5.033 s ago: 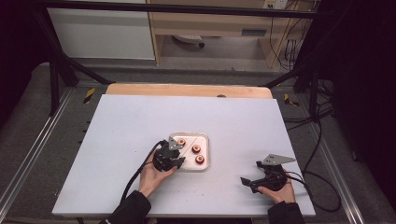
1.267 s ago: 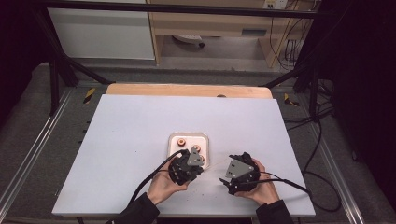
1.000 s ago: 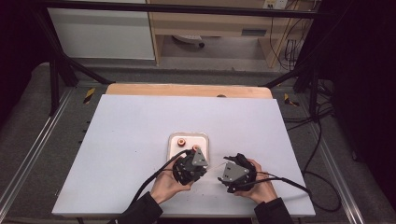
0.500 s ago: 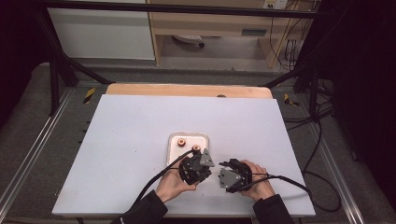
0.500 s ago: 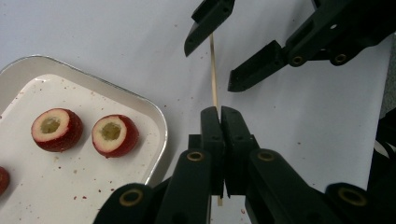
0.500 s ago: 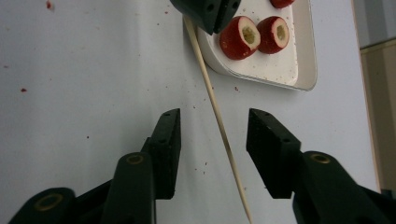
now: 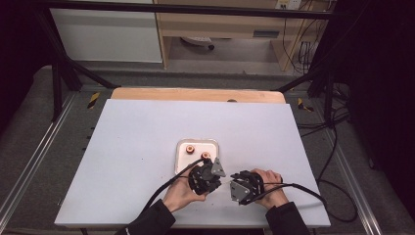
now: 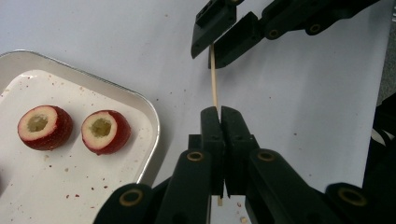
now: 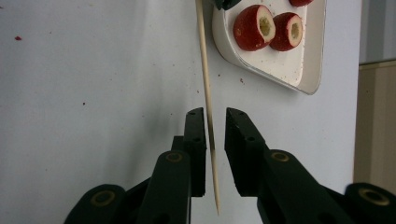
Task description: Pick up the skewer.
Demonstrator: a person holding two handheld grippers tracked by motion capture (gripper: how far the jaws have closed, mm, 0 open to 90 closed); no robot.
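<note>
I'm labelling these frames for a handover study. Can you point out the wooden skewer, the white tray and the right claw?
wooden skewer (image 9: pixel 204 79), right gripper view, on its bare shaft above the jaws.
white tray (image 8: pixel 150 116), left gripper view, on its rounded corner rim.
right claw (image 9: pixel 215 140), right gripper view, midway between its fingertips.

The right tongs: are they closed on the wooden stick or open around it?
Open. In the right gripper view, the right tongs show gaps on both sides of the stick between them. The left tongs hold it.
</note>
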